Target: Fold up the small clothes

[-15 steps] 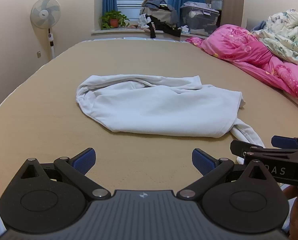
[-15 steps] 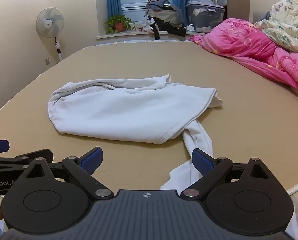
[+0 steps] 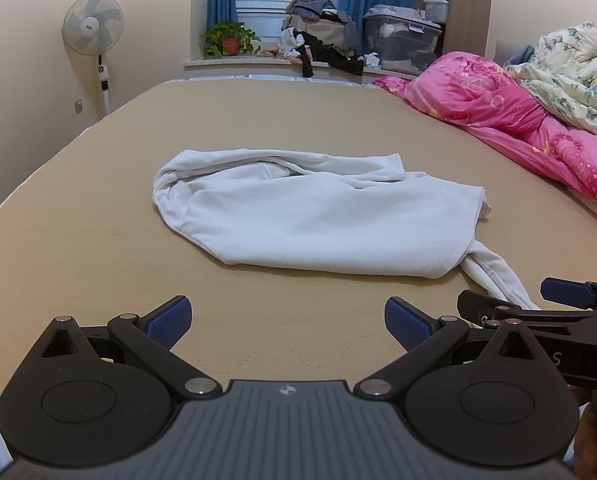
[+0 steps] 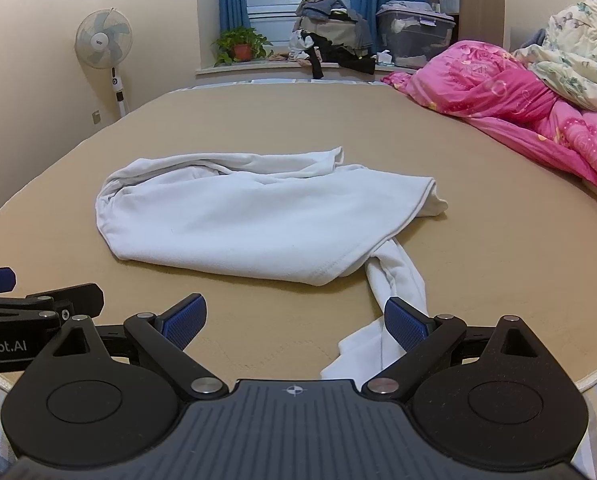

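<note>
Crumpled white cotton garment (image 3: 318, 220) is lying mid-frame on the tan bed (image 3: 98, 248); left hand-held gripper (image 3: 286, 322) and right hand-held gripper (image 4: 294, 320) are both hovering spread apart, gripping nothing.

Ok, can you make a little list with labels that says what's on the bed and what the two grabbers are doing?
shirt: white, partly folded, lying on the bed
sleeve: sticks out toward the right gripper
left gripper: open, holding nothing, short of the shirt
right gripper: open, holding nothing, one finger over the sleeve's end
blanket: pink, bunched at the bed's right side
</note>
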`<state>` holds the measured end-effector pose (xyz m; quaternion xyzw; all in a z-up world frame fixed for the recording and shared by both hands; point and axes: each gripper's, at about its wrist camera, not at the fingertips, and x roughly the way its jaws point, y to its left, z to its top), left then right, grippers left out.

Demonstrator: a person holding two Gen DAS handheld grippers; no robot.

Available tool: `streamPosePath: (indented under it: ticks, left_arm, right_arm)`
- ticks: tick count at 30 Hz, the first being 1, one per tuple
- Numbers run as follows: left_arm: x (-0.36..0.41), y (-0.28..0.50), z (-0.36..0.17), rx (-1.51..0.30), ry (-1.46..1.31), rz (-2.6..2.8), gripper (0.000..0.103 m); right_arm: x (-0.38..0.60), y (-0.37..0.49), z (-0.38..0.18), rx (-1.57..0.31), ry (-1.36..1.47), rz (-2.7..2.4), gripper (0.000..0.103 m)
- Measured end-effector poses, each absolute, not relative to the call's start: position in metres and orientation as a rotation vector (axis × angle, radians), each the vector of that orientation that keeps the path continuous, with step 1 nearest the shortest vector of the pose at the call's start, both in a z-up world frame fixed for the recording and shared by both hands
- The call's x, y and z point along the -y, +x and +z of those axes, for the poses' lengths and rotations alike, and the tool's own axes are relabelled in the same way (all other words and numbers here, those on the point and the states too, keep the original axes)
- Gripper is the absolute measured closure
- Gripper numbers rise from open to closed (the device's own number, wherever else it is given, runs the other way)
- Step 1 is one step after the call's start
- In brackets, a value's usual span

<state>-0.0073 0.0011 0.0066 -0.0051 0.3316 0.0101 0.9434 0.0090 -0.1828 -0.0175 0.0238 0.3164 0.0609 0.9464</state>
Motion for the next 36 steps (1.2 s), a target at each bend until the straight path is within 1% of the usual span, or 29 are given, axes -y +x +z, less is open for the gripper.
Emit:
streamPosePath:
  ticks: [30,35,36]
  left_arm:
    - [-0.001,-0.009,0.012,-0.65,0.03,0.059,0.0]
    - [-0.009,-0.012,0.018,-0.587,-0.003,0.078,0.0]
    - [-0.013,-0.01,0.018,-0.584,-0.022,0.079,0.0]
  right_arm:
    - [0.181,0.01,-0.018,-0.631,0.063,0.132,0.007]
    - [0.206,0.021,0.008,-0.531,0.104,0.109,0.014]
    - [0.213,0.026,0.015,-0.518,0.111,0.116,0.02]
